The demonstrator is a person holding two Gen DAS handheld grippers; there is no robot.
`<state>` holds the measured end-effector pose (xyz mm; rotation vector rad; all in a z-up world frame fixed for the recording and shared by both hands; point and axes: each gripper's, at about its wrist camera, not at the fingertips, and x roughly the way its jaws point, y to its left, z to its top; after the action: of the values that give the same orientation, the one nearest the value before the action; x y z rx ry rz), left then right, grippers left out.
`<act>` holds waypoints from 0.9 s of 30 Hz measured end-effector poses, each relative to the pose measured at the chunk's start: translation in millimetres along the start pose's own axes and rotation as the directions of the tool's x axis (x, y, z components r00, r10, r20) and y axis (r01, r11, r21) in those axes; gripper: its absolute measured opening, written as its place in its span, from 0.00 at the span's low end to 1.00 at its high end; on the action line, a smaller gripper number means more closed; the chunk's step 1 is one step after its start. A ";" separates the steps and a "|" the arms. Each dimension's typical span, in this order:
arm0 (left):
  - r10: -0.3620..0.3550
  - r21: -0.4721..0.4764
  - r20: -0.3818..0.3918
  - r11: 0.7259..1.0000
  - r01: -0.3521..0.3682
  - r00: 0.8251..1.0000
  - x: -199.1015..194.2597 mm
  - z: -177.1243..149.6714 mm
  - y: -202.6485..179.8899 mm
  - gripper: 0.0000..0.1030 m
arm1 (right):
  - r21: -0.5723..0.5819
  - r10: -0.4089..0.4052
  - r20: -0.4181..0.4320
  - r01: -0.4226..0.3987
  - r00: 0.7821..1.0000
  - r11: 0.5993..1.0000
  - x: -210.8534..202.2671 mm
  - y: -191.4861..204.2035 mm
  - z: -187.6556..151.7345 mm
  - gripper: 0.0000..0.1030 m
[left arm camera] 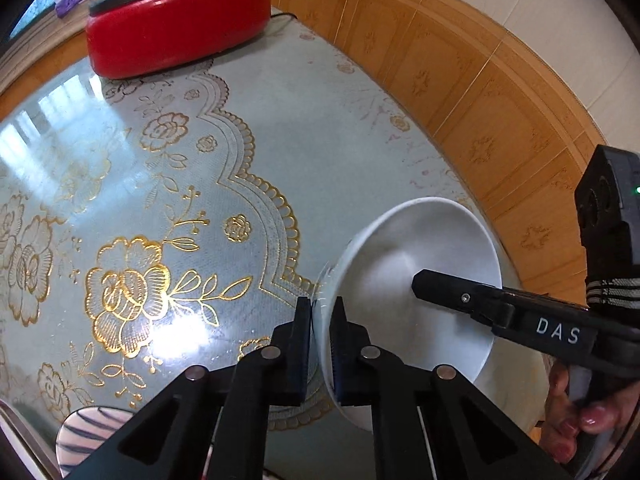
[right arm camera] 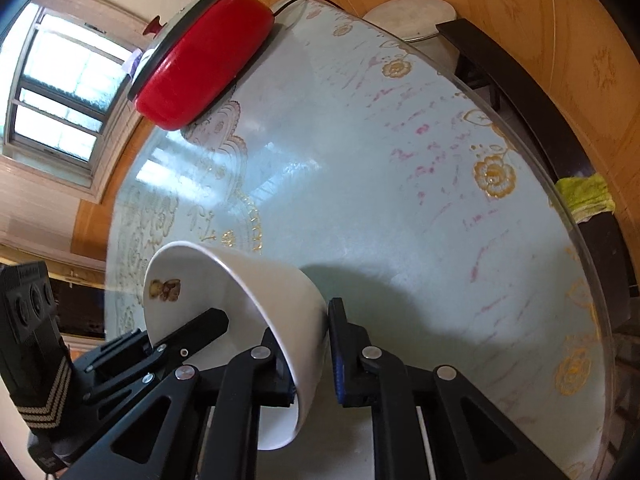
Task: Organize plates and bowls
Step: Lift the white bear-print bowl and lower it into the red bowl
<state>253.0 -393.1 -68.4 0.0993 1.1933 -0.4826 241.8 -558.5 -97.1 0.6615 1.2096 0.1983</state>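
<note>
On the glass-topped floral table (left arm camera: 248, 128), a striped dish (left arm camera: 86, 436) sits at the near left edge and a red cooker (left arm camera: 176, 20) at the far side. Both the left gripper (left arm camera: 320, 316) and right gripper (right arm camera: 308, 324) clamp the tilted white bowl (left arm camera: 432, 264) by opposite rim walls.

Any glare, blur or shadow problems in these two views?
Left wrist view: window glare washes out the glossy floral tablecloth; the white ceramic bowl has a smeared rim at left. Right wrist view: fisheye bends the table edge; the bowl casts a soft dark shadow on the cloth; the bright window is overexposed.
</note>
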 end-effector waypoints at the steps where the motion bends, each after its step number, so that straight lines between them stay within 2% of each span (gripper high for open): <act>1: -0.002 0.001 0.006 1.000 0.002 1.000 -3.5 -1.7 0.2 0.09 | 0.003 0.005 0.001 -0.005 1.000 1.000 -1.4 1.4 -0.9 0.12; 8: -0.017 -0.007 0.068 1.000 0.017 0.998 -37.6 -11.8 5.2 0.11 | -0.015 0.035 0.018 -0.035 0.999 0.999 -16.7 19.7 -5.0 0.12; 17: -0.025 -0.029 0.156 0.999 0.030 0.988 -91.6 -29.6 20.6 0.11 | -0.094 0.056 0.043 -0.052 0.997 0.994 -41.4 63.5 -14.2 0.13; 22: -0.024 -0.037 0.194 0.999 0.032 0.981 -120.7 -46.3 35.6 0.11 | -0.135 0.071 0.045 -0.064 0.996 0.989 -47.6 92.4 -32.9 0.14; 27: -0.023 -0.066 0.202 0.997 0.037 0.979 -139.0 -66.3 56.2 0.11 | -0.159 0.080 0.026 -0.075 0.996 0.984 -42.8 117.9 -55.4 0.14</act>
<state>179.6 -278.6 23.0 -0.0271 1.0131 -0.4658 199.3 -464.7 -6.5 0.5718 1.1253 0.3440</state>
